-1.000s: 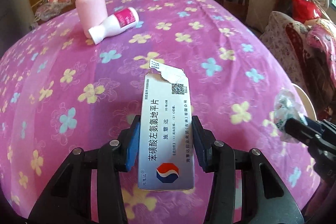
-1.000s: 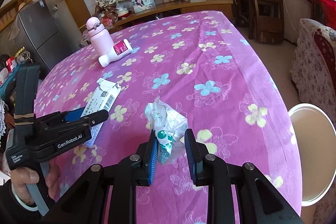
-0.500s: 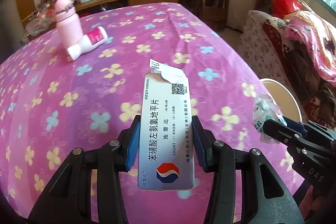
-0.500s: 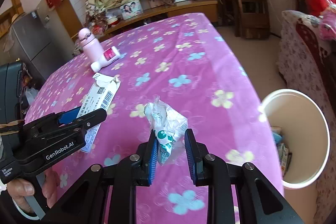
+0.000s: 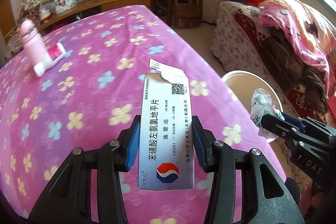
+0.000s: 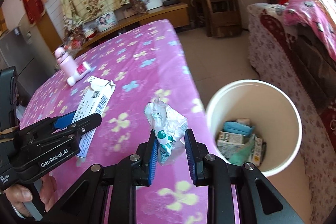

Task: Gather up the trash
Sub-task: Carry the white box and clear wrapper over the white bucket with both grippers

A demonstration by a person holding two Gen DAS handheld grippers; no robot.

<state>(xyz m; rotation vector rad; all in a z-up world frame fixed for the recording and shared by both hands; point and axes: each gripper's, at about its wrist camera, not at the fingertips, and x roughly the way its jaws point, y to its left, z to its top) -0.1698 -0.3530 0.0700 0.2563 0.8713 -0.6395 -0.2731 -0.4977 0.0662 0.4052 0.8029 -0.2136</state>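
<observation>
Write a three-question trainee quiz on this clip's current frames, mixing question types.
1. True or false: the left gripper holds a torn-open medicine box.
2. Multiple choice: the right gripper is shut on (A) a pink bottle, (B) a crumpled plastic wrapper, (C) a photo frame.
3. Fill in: the white trash bin stands off the table's edge beside the floral tablecloth, and it is already holding ____.

Key:
1. True.
2. B.
3. Discarded cartons and wrappers; the pink bottle and the white tube lying against it are on the table.
</observation>
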